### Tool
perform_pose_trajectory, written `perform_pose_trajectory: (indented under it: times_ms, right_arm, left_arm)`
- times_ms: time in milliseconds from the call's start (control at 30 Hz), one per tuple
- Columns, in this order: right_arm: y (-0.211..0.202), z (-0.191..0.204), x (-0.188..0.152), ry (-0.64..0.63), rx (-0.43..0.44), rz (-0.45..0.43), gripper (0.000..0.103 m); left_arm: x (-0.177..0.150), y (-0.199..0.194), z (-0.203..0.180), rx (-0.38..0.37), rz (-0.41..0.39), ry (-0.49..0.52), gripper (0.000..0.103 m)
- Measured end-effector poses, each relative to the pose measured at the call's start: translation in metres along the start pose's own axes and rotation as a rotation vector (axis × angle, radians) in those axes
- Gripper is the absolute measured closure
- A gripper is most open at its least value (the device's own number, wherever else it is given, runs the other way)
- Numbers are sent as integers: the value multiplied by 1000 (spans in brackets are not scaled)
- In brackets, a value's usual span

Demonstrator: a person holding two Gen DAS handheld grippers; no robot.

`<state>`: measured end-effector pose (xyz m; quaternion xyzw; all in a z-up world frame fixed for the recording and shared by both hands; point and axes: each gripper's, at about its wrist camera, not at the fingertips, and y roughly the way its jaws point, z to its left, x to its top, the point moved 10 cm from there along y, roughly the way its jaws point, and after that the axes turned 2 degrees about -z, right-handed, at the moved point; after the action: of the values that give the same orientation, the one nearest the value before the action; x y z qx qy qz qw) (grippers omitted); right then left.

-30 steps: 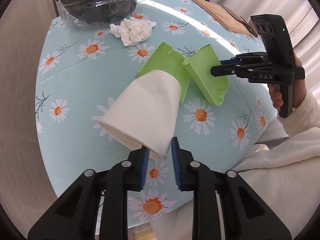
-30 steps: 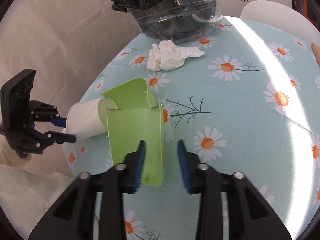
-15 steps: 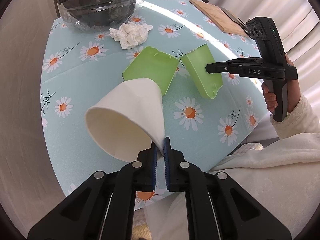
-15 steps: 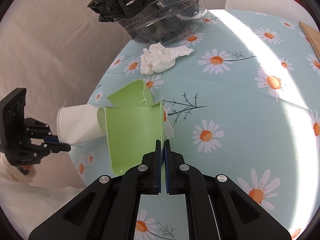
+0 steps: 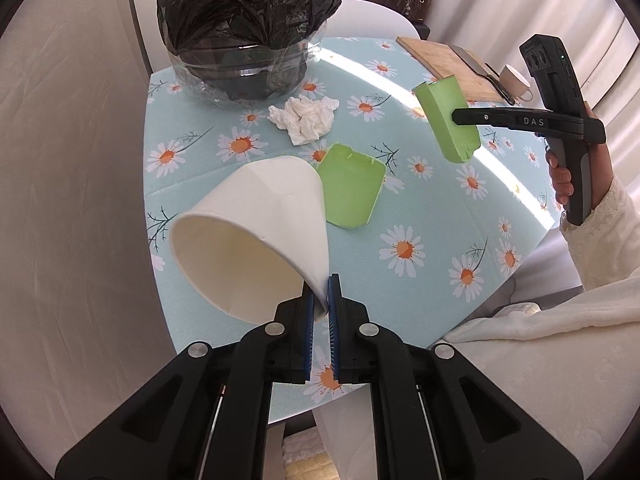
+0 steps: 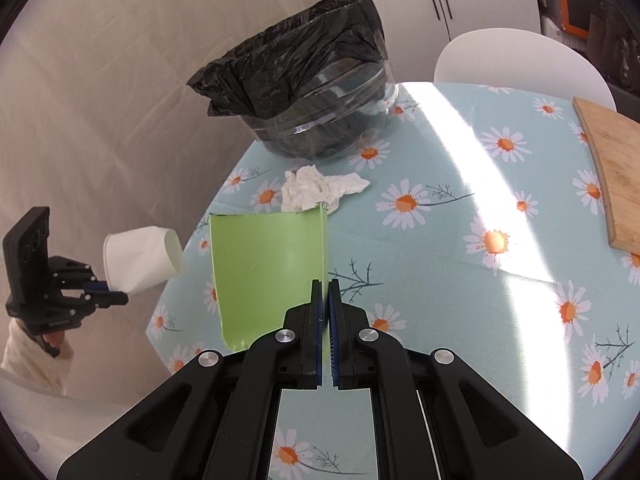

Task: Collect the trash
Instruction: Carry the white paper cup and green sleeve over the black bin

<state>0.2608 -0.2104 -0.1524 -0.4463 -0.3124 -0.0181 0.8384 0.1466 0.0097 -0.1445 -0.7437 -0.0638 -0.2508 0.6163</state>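
A white paper cup (image 5: 256, 236) is hanging in the air above the near edge of the tabletop (image 5: 440, 216), tilted with its open mouth facing down and left, and the left gripper (image 5: 320, 304) is pinching its rim, the jaws pressed together on the thin wall. To the right, the right gripper (image 6: 325, 312) is holding a light green piece of a torn plastic container (image 6: 264, 268) clear of the tabletop, its jaws closed on the piece's right edge. A second light green piece (image 5: 352, 186) is lying flat on the daisy-print cloth, just behind the cup in the left wrist view. Farther back, a crumpled white tissue (image 5: 304, 118) is resting on the cloth, close to a clear plastic bin lined with a black trash bag (image 5: 244, 28), which is standing at the far left of the tabletop. At the far right edge a wooden cutting board (image 5: 448, 66) is lying with a knife (image 5: 478, 68) on it, and a small cup (image 5: 516, 80) is sitting beside it. A person's hand (image 5: 576, 176) in a cream sleeve is gripping the right gripper's handle.
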Motion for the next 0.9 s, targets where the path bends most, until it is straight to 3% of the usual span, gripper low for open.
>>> perform_pose_trajectory:
  times_ms: [200, 567, 900]
  right_arm:
    - [-20, -25, 34, 53, -136, -50, 100]
    - [-39, -42, 116, 61, -155, -133, 100]
    - [-37, -22, 185, -19, -162, -150, 100]
  left_arm:
    - [25, -15, 15, 28, -45, 26, 96]
    - [90, -42, 50, 128, -127, 56, 96]
    - [155, -61, 66, 106, -219, 67, 96]
